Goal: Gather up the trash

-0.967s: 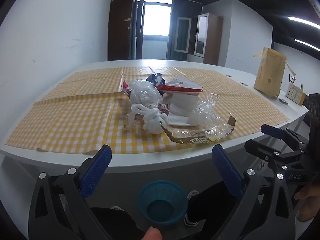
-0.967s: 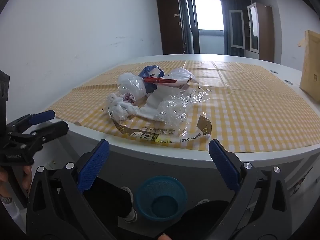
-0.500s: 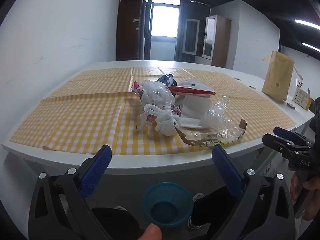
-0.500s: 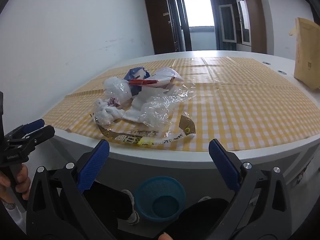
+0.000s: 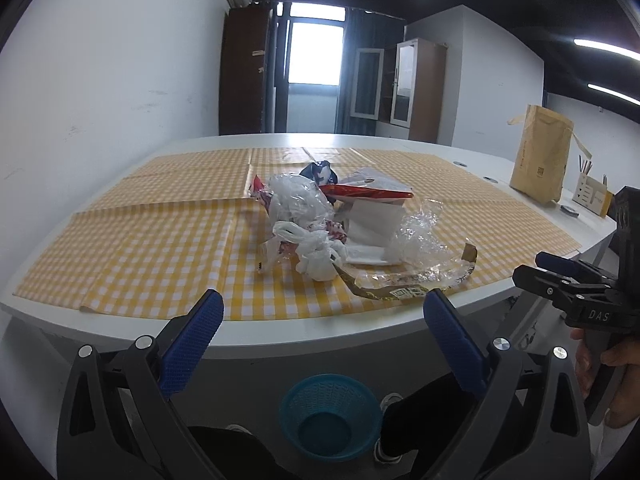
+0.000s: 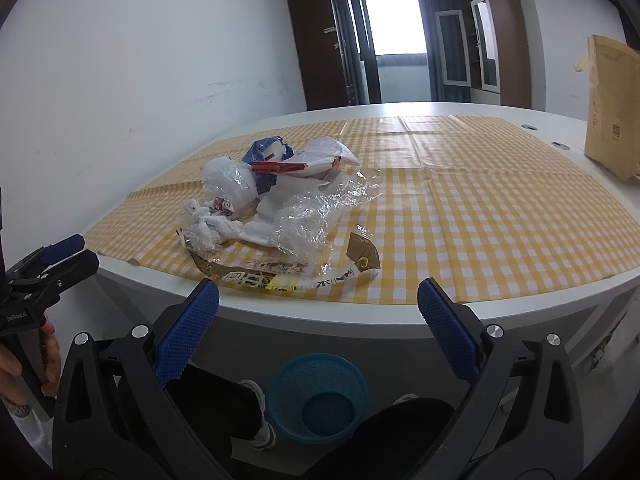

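Trash pile (image 5: pixel 344 224) sits on the yellow-check cloth (image 5: pixel 160 232), near the front edge of the white worktop (image 5: pixel 280 340), roughly mid-width.

Pile make-up:
- crumpled clear film (image 6: pixel 316 220) on the right side, glossy, partly standing up
- knotted white bag (image 5: pixel 316 256) at the front left, with a red-printed scrap just beside it
- translucent bag (image 5: pixel 296 200), puffed, behind the knotted one
- red flat packet (image 5: pixel 364 192) lying on top of white paper (image 5: pixel 372 224)
- dark blue wrapper (image 6: pixel 264 152) at the back
- long brown wrapper strip (image 6: pixel 280 276) with print, curving along the front of the pile, one end curled upward at the right; it lies closest to the worktop edge.

All items touch or overlap; none hang over the edge.

Left gripper (image 5: pixel 320 332): jaws released, wide apart, nothing between them, held below and in front of the worktop edge. Right gripper (image 6: pixel 316 320): jaws likewise spread wide and bare, same height, off the worktop. Each gripper shows at the other view's margin, held by a hand.

Blue basket (image 6: pixel 316 396) stands on the floor under the worktop edge, between the person's legs, open side up. Brown paper bag (image 5: pixel 540 156) stands upright at the far right of the worktop, well apart from the pile.
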Demonstrator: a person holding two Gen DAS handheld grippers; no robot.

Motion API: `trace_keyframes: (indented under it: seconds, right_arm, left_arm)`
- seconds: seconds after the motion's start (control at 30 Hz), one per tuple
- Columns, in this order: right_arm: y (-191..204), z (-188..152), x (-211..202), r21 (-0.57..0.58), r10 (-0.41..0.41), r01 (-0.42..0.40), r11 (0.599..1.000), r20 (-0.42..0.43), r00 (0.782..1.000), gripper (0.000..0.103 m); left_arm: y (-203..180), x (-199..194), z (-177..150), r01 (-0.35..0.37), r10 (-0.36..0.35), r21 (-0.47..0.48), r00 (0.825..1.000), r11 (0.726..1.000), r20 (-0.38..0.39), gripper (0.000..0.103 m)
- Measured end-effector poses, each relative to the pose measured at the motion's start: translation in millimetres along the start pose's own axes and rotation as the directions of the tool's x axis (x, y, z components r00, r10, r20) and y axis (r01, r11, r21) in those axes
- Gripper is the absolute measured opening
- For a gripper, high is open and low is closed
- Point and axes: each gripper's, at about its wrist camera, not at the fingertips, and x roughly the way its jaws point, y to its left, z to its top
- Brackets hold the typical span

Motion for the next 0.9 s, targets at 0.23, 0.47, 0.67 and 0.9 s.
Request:
trace_keyframes:
  seconds: [0.23, 0.47, 0.67, 0.9]
  right_arm:
    - [-4.3, -2.4, 2.4, 0.009, 0.004, -0.003, 1.0, -0.008, 1.0, 0.095]
    - [-5.8, -4.5, 3.9, 0.019, 0.017, -0.017, 1.0, -0.013, 1.0, 0.095]
    - [-8.1, -3.7, 3.0, 0.023, 0.01, -0.01, 1.0, -0.008, 1.0, 0.095]
    - [-12.1, -6.5, 9.5, 0.038, -0.005, 0.006, 0.999, -0.021, 1.0, 0.09]
  left_arm:
    - [0.3, 5.4, -1.6, 0.006, -0.006, 0.002, 1.0, 1.0, -0.015, 0.098]
    - [9.4, 7.0, -2.1, 0.026, -0.026, -0.042, 1.0, 0.999, 0.002, 0.098]
    - [15.1, 19.6, -6.1, 0.014, -0.016, -0.057, 0.999, 0.998, -0.034, 0.097]
    - [22.6, 18.8, -7.5, 0.087, -0.092, -0.11, 0.995, 0.99, -0.044, 0.097]
